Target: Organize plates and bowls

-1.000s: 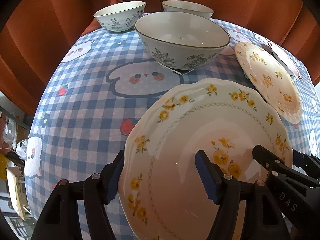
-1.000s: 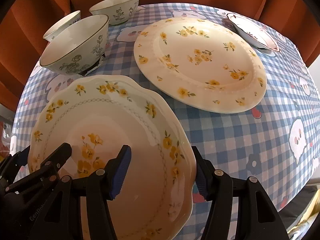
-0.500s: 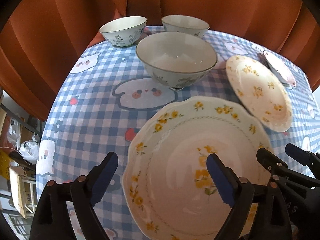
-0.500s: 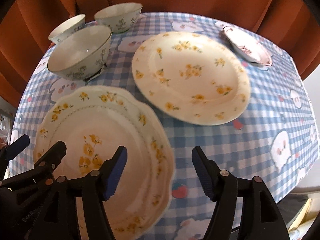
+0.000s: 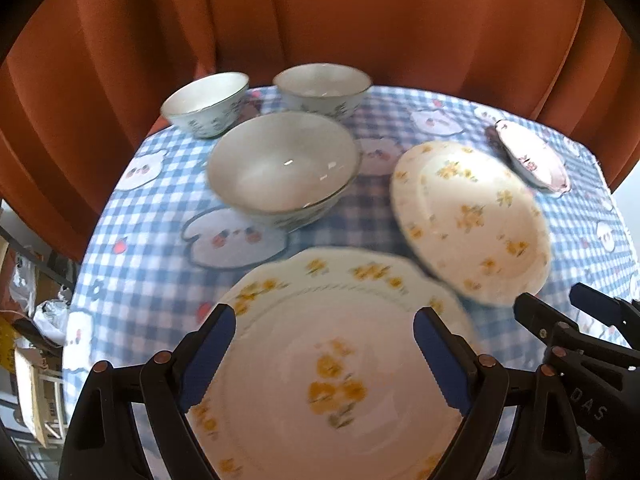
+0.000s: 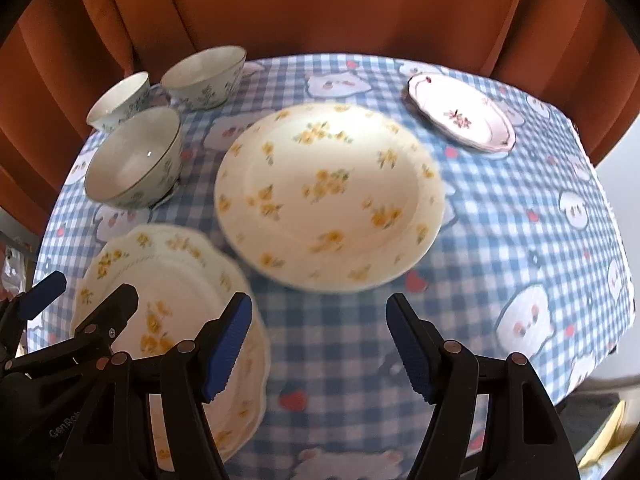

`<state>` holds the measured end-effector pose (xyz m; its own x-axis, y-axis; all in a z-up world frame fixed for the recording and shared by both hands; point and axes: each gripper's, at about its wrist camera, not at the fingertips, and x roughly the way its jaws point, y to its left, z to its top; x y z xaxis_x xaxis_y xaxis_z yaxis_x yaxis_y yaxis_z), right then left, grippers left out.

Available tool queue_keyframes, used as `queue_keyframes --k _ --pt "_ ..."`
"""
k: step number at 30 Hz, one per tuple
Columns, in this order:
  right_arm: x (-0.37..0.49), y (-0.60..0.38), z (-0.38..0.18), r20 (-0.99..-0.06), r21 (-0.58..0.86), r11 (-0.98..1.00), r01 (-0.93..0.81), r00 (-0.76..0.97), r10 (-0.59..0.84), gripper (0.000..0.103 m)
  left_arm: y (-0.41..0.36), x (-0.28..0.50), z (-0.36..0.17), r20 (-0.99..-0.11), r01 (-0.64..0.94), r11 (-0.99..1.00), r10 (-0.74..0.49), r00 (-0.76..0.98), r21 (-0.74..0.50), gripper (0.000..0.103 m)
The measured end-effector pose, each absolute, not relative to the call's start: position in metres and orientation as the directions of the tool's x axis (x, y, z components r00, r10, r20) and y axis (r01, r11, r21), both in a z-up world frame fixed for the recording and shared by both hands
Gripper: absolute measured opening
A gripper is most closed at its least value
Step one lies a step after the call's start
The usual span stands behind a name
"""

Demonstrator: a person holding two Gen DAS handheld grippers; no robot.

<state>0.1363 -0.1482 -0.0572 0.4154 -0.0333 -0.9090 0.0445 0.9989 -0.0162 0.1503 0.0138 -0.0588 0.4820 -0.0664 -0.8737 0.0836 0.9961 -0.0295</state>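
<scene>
Left wrist view: the left gripper [image 5: 324,356] fills the lower centre of the frame, its 2 blue-padded jaws spread wide and holding nothing. Between and beneath them lies the scalloped plate [image 5: 340,360], flat on the checked tablecloth [image 5: 140,264] (yellow flowers at its centre and along its rim). The round plate [image 5: 472,216] sits at right of centre, its near edge just beside the scalloped plate's far rim; whether the 2 touch cannot be told through the blur. The large bowl [image 5: 280,164] stands upright at centre, with 2 small bowls [image 5: 204,100] behind it at the table's far edge. A pink-flowered plate [image 5: 532,156] lies at upper right.

Right wrist view: the right gripper [image 6: 320,344] occupies the lower centre, jaws likewise wide apart and empty, above bare cloth. The scalloped plate [image 6: 168,300] lies at lower left, partly behind the left jaw; the round plate [image 6: 328,196] is at centre. An orange curtain [image 6: 320,4] closes the background.
</scene>
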Motion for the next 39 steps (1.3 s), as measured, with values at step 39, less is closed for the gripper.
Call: queue_keyframes --k 39 --pt "0.292 -0.252 -0.118 -0.908 0.081 0.997 -0.013 0.411 0.079 0.077 -0.100 0.270 -0.123 -0.912 -0.032 0.999 0.035 0.408 0.024 0.086"
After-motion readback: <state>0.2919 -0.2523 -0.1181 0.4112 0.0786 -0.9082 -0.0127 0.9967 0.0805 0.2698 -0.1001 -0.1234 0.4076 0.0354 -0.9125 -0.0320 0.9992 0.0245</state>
